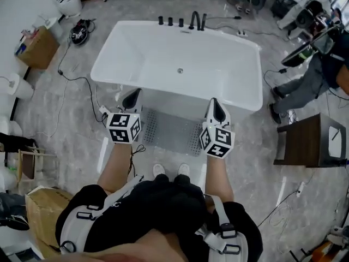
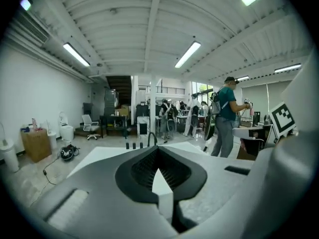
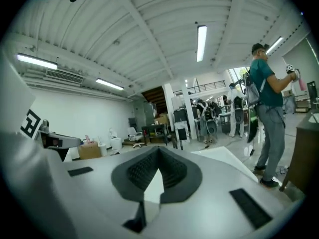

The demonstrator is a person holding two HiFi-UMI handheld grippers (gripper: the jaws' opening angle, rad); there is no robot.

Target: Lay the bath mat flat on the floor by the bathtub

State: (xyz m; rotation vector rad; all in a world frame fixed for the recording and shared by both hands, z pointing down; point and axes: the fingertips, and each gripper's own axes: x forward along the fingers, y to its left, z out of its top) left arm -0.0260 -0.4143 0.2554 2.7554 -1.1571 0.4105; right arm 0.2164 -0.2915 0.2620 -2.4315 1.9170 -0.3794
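A grey, perforated bath mat (image 1: 173,131) lies flat on the marble floor against the front of the white bathtub (image 1: 218,53). My left gripper (image 1: 132,95) hovers over the mat's left edge and my right gripper (image 1: 216,105) over its right edge, both pointing toward the tub. In the left gripper view the left gripper (image 2: 158,151) has its jaws shut with nothing between them. The right gripper (image 3: 158,150) in its own view is shut and empty too. Both gripper views look level across the tub's rim (image 2: 102,156) to the black faucet (image 2: 149,139); the mat is hidden there.
My white shoes (image 1: 170,170) stand at the mat's near edge. A dark wooden stool (image 1: 308,141) stands on the right, with a person (image 1: 308,81) beyond it. Black cables (image 1: 71,79) run over the floor left of the tub, near a cardboard box (image 1: 35,47).
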